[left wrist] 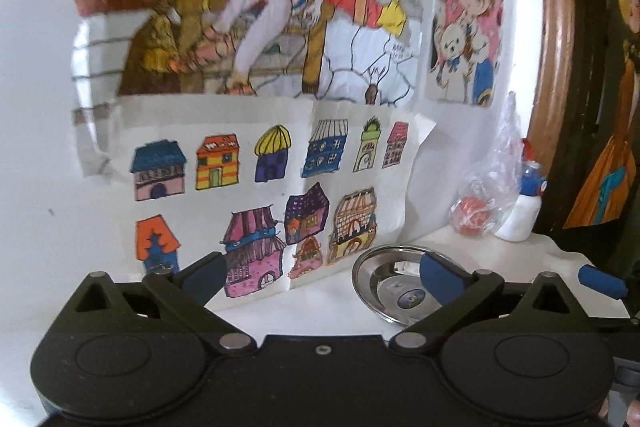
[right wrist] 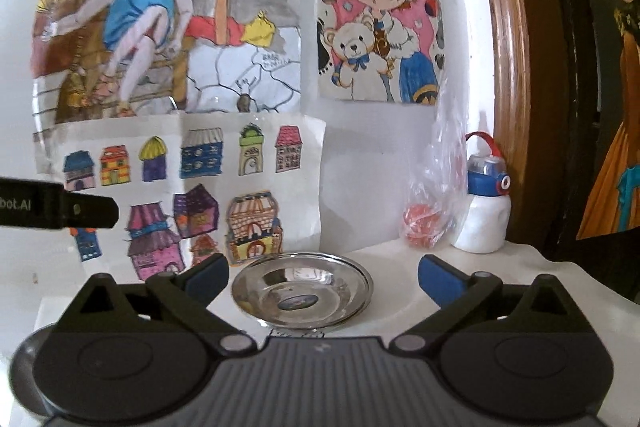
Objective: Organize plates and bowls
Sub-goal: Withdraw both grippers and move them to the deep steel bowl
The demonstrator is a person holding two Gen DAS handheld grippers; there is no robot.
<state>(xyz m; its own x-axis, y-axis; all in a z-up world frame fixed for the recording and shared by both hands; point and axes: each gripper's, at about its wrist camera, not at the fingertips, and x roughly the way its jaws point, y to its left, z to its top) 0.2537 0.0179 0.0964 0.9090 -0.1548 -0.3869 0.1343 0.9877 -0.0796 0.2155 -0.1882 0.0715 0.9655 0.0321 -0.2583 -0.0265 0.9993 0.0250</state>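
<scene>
**Listener:** What are your fingers doing?

**Me:** My right gripper (right wrist: 323, 277) is spread wide and holds nothing; a steel plate (right wrist: 302, 295) lies on the table between its blue fingertips (right wrist: 438, 277), untouched. My left gripper (left wrist: 320, 277) is just as wide and empty, with the plate (left wrist: 394, 285) behind its right fingertip.

**Listener:** And around them?

**Me:** A white table (right wrist: 404, 311) against a white wall (right wrist: 360, 163) covered in children's drawings (right wrist: 192, 195). Near the corner stand a white bottle (right wrist: 484, 211) and a plastic bag (right wrist: 434, 187).
</scene>
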